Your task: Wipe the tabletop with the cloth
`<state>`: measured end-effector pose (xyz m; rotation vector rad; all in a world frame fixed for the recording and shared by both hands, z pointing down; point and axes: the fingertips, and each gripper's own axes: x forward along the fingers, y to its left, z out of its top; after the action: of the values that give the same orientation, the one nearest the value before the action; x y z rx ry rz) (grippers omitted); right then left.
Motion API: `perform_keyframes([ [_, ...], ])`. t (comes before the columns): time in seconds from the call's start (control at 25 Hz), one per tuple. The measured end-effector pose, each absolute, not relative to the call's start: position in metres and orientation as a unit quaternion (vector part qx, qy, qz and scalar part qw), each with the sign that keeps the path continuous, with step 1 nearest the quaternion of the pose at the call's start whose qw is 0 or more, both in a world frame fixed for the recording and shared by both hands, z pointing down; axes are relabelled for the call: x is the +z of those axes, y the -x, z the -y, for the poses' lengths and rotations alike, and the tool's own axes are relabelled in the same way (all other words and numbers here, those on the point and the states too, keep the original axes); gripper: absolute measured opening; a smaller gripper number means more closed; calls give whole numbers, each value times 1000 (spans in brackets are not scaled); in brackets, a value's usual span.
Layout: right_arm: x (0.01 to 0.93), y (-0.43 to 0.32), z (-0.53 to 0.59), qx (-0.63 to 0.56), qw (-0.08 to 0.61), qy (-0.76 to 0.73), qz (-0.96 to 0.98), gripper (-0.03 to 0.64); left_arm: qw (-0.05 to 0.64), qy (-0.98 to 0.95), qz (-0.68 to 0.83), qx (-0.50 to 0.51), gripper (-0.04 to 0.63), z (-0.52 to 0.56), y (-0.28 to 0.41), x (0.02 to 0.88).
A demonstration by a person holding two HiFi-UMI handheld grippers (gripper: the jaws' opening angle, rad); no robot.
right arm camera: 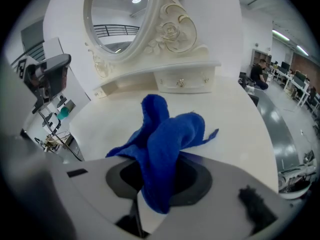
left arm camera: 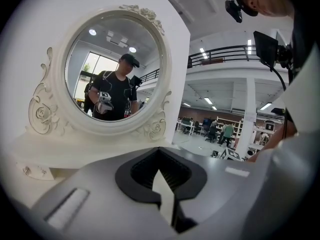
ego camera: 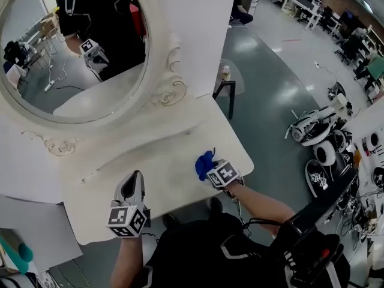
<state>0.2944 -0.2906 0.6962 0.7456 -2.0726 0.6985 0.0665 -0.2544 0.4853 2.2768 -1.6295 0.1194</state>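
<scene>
Over the smooth white tabletop [ego camera: 157, 156], right gripper [ego camera: 211, 171] pinches crumpled blue cloth [right arm camera: 167, 134]; left gripper [ego camera: 134, 186] jaws meet, empty.

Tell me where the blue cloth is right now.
At the right of the head view, the blue cloth is pinched by the right gripper, near the front right corner of the white tabletop, with the round mirror up to its left.

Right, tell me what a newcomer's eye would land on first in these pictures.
The bright blue cloth, clamped in the right gripper at the right front of the white tabletop, stands out at once. At the table's back stands a big round mirror in a carved white frame, reflecting the person. The left gripper, jaws shut and empty, hangs over the table's near edge.
</scene>
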Motion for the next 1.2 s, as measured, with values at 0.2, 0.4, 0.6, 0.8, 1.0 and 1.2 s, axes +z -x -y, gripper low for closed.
perform_keyframes([
  [0.2,696,-313,253,285,401,-293,820,112,165,-809,564,36,7,260,-81,482],
  [0.4,696,-323,224,283,408,-269,825,112,163,-815,556,34,8,262,-96,480],
  [0.6,697,-326,221,295,423,-240,823,112,162,-810,563,33,8,260,-96,480],
  [0.8,681,-322,295,273,398,-283,829,112,158,-800,579,30,8,257,-88,479],
  [1.0,670,-303,380,243,377,-311,838,112,163,-786,595,34,8,252,-79,482],
  [1.2,683,-294,427,245,396,-322,825,114,167,-775,608,35,8,244,-73,485],
])
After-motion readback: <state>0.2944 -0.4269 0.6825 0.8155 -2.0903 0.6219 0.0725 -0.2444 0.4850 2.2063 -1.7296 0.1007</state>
